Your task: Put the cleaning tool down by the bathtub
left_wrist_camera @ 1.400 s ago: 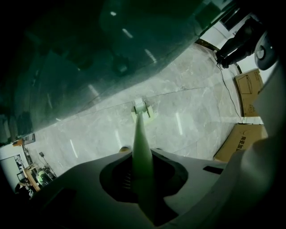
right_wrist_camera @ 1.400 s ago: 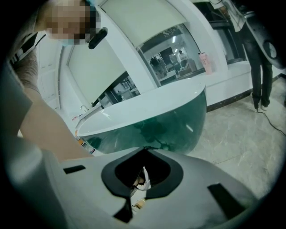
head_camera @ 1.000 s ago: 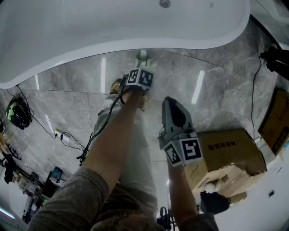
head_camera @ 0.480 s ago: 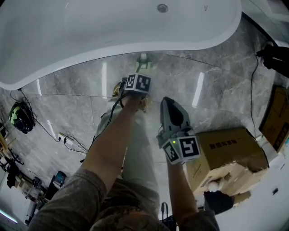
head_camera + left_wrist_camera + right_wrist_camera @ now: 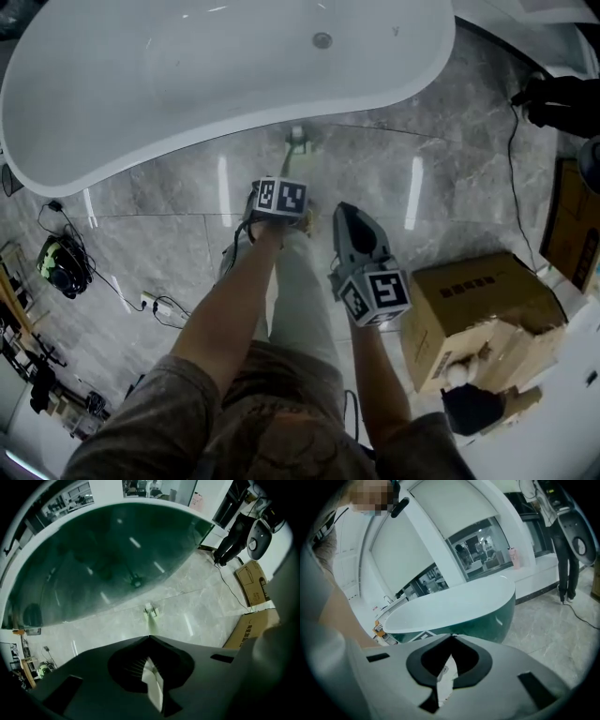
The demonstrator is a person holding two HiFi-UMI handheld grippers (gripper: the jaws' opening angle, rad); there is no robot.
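Observation:
The cleaning tool point(image 5: 298, 139) is a small pale green head with a thin handle. It lies on the grey floor right beside the white bathtub point(image 5: 187, 84), its handle running back toward my left gripper point(image 5: 281, 199). In the left gripper view the cleaning tool point(image 5: 151, 611) sits just ahead of the left gripper point(image 5: 149, 637), whose jaws are closing; their tips meet and nothing is between them. My right gripper point(image 5: 348, 212) hovers to the right of the left one over the floor. Seen in its own view, the right gripper point(image 5: 451, 637) has its tips together and holds nothing.
A cardboard box point(image 5: 478, 309) stands at the right with a second box point(image 5: 251, 581) beyond it. Cables point(image 5: 141, 300) and a headset point(image 5: 58, 264) lie on the floor at the left. Black equipment point(image 5: 562, 98) and a standing person point(image 5: 234, 536) are at the far right.
The left gripper has drawn back from the tool, which stays on the floor by the tub. The head view has pulled back and shows more of the bathtub. The right gripper has barely moved.

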